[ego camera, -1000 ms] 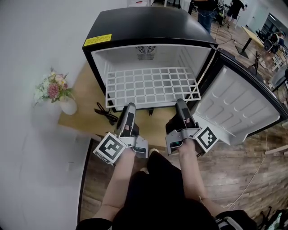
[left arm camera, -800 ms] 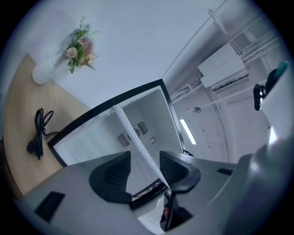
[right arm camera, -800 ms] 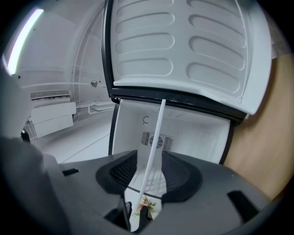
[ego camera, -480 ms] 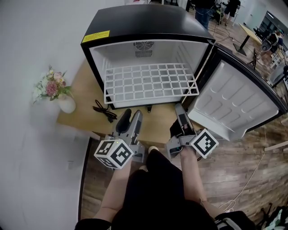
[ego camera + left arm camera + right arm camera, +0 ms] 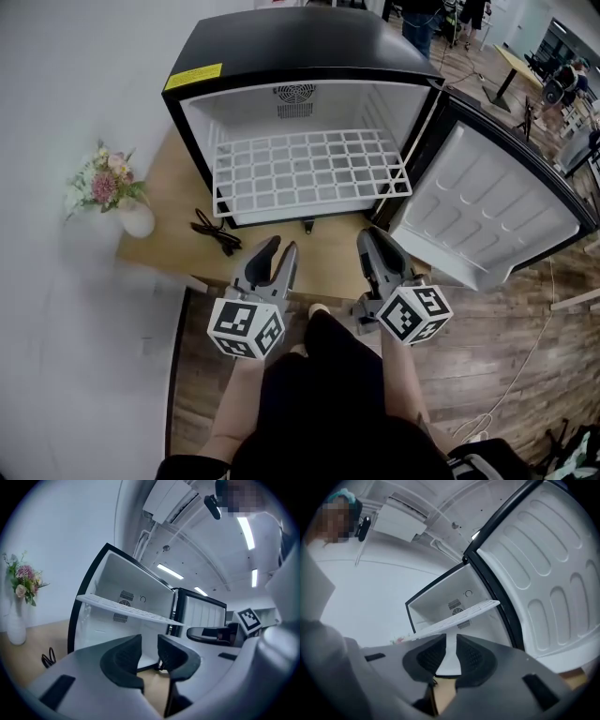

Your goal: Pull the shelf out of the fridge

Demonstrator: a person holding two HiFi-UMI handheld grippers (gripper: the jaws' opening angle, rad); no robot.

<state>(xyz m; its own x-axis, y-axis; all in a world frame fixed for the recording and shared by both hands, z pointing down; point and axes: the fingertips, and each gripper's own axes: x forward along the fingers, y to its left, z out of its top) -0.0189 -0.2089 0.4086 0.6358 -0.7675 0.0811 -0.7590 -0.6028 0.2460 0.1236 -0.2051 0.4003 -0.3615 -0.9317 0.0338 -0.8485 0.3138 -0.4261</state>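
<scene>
The black mini fridge (image 5: 300,47) stands open, its door (image 5: 497,211) swung to the right. The white wire shelf (image 5: 309,173) sticks partly out of the front opening, level. Both grippers hang in front of the fridge, clear of the shelf's front edge. The left gripper (image 5: 282,244) and the right gripper (image 5: 371,234) are closing, with a gap left and nothing between the jaws. In the left gripper view the shelf (image 5: 131,610) lies beyond that gripper (image 5: 149,641). In the right gripper view the shelf (image 5: 459,618) shows edge-on past that gripper (image 5: 451,641).
A vase of flowers (image 5: 117,202) and a black cable (image 5: 217,234) sit on the wooden platform (image 5: 169,225) left of the fridge. A white wall runs along the left. Wooden floor (image 5: 487,328) lies under the door. People stand far back at the top right.
Both grippers have drawn back from the shelf's front edge towards the person's body. Their jaws stand narrower than before. The shelf still juts out of the fridge.
</scene>
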